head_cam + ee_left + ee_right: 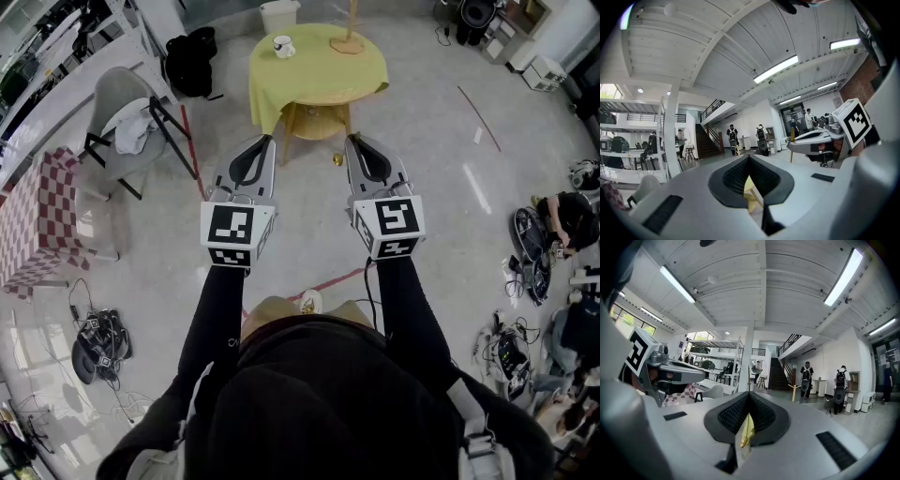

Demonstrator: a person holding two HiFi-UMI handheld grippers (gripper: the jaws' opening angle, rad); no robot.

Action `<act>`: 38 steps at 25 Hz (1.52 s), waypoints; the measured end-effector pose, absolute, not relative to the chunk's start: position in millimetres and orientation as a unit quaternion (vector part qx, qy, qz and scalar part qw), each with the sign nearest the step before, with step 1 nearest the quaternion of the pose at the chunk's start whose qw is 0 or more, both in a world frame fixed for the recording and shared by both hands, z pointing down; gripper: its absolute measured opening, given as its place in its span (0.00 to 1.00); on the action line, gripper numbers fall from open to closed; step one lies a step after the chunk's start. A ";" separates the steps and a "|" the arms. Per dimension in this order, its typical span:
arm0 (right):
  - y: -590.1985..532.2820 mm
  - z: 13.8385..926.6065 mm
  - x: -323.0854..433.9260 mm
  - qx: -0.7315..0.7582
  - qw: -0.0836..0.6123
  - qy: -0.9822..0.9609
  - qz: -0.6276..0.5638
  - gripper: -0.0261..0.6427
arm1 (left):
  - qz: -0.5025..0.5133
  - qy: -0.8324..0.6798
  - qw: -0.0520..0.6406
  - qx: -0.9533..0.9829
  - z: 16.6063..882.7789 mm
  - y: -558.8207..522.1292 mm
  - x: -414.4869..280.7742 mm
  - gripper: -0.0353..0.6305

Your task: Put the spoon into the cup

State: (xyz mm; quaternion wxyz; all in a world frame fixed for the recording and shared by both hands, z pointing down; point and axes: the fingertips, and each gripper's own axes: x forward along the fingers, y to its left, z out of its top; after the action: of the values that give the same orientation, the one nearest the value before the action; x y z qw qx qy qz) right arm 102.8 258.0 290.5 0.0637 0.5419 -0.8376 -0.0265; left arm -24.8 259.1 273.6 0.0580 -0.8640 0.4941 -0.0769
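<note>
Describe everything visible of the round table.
The round table is light wood, with a lower shelf and splayed legs. A yellow-green cloth covers its top and hangs down the sides. A white cup and a wooden base with an upright rod stand on it. It rests on the grey floor.

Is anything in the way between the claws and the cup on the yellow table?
No, nothing I can see. Only floor lies between the left claw, the right claw and the round table. The white cup stands in the open on top, with nothing in front of it.
</note>
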 end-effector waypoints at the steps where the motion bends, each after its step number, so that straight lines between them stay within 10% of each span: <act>1: 256.9 290.6 103.0 0.542 0.064 -0.838 -0.027 0.08 | -0.077 0.494 0.058 -0.864 273.9 258.0 -24.5 0.08; 38: 142.5 302.5 77.6 0.538 0.060 -0.840 -0.027 0.08 | -0.080 0.498 0.045 -0.862 289.5 141.8 -55.0 0.08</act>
State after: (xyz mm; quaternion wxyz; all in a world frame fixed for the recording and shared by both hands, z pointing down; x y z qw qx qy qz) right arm 77.6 142.5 302.5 0.0601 0.5379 -0.8405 -0.0271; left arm -55.0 141.8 289.5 0.0446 -0.8624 0.4978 -0.0805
